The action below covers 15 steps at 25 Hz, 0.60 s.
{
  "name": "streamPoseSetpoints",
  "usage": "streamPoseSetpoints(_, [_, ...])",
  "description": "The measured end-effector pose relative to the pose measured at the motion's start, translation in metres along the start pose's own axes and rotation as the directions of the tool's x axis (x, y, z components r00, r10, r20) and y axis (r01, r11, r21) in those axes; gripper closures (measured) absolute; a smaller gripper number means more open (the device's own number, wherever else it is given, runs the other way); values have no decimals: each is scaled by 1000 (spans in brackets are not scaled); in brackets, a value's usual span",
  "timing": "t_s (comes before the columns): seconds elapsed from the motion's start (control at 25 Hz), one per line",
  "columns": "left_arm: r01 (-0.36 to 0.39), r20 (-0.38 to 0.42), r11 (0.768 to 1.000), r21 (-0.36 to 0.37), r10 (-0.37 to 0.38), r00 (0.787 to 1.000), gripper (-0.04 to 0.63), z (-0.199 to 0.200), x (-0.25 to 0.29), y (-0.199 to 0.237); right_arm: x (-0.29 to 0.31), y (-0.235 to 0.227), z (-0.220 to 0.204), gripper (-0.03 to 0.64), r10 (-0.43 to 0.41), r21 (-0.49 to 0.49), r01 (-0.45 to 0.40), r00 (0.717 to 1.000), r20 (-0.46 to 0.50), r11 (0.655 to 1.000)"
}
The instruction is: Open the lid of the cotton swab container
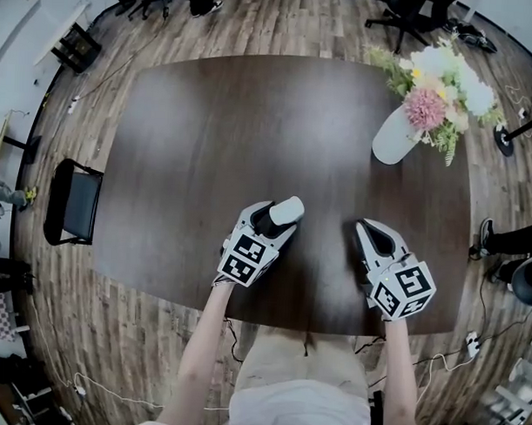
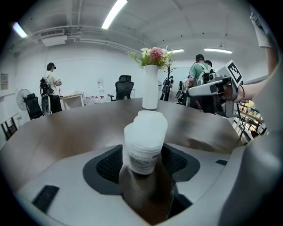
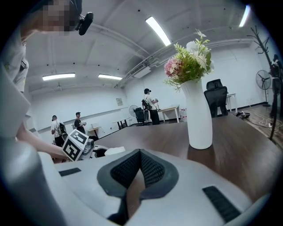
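The cotton swab container point(image 1: 289, 210) is a small white tub with a printed label and a white lid on top. It stands on the dark table point(image 1: 217, 118) near the front edge. In the left gripper view the container point(image 2: 144, 140) rises between the two black pads point(image 2: 108, 164) of my left gripper point(image 2: 142, 162), whose jaws are spread wide beside it; no squeeze on it shows. My left gripper point(image 1: 279, 216) reaches it from the front left. My right gripper point(image 1: 364, 226) hovers to the right, apart from it, jaws shut and empty point(image 3: 139, 155).
A white vase of flowers point(image 1: 398, 135) stands at the table's far right, also seen as the vase point(image 3: 199, 114). A black chair point(image 1: 75, 205) is off the table's left edge. People and office chairs are far back in the room.
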State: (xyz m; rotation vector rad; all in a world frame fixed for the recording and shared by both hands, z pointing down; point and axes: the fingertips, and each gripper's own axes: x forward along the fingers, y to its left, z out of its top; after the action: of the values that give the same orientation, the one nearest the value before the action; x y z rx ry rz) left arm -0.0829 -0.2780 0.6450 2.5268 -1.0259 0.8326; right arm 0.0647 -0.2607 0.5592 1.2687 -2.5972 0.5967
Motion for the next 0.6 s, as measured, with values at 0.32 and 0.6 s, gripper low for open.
streamPoseSetpoints(0.32, [34,-21,999,33,-33,999,319,0,7,-3,-1,-3,-1,595,-16,16,16,1000,0,1000])
streamPoseSetpoints(0.6, [37,-2,998,42,-37,999,348,5,11,-4,-1,-5,1,595,-27,32,27,1000,0,999])
